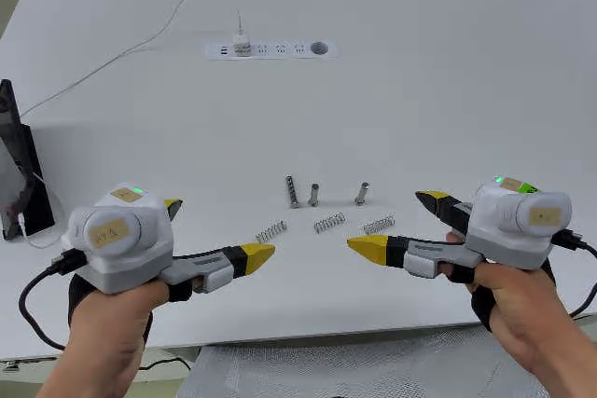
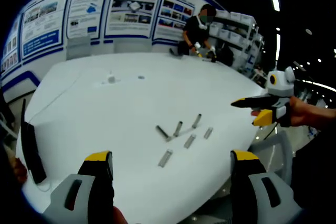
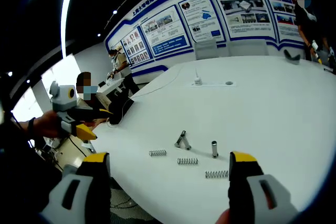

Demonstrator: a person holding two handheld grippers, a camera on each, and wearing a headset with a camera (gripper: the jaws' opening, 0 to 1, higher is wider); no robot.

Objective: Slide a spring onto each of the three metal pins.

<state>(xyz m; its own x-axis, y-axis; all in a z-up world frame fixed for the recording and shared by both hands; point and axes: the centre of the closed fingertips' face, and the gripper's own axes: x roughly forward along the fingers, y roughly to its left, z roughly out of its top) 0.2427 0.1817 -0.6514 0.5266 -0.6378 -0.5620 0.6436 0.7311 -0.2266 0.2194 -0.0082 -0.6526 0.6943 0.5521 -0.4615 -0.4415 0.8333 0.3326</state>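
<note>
While the left tool [image 1: 219, 228] and right tool [image 1: 395, 220] both gape wide and empty, three springs [image 1: 328, 223] lie in a row on the white surface [image 1: 438, 100] just in front of three metal pins [image 1: 313, 195].

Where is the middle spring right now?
In the head view the middle spring lies on the white table between the left spring and the right spring, just nearer the person than the middle pin.

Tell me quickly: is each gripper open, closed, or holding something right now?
Left gripper: open, holding nothing.
Right gripper: open, holding nothing.
</note>
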